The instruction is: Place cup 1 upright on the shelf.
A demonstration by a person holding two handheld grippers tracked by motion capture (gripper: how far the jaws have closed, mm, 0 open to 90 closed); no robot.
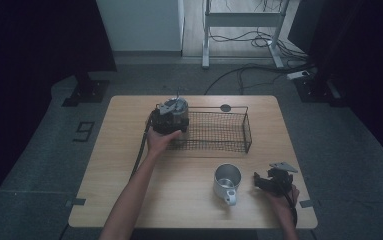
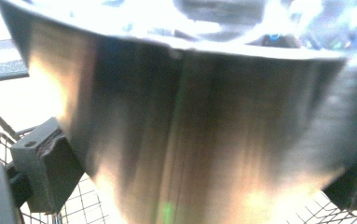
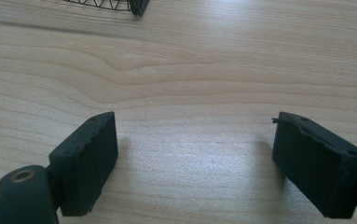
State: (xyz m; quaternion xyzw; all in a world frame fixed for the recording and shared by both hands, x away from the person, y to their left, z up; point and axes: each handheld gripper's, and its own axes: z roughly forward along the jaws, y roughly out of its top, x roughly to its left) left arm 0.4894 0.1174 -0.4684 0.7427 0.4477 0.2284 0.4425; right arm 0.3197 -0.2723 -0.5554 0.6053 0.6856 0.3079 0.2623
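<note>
Steel cup [image 2: 204,130], rigid and slick, sits clamped between the left gripper [image 1: 171,116] fingers; right gripper [image 3: 197,163] fingers gape empty above the counter [image 3: 204,60].

Blurred and overexposed in the left gripper view: a shiny metal vessel [image 2: 190,135], cut off at the top, bottom and right edges, too close to identify. Hidden in the high view beneath the left gripper [image 1: 171,117] and hand [image 1: 159,140]: the left end of the wire basket [image 1: 229,131].
</note>
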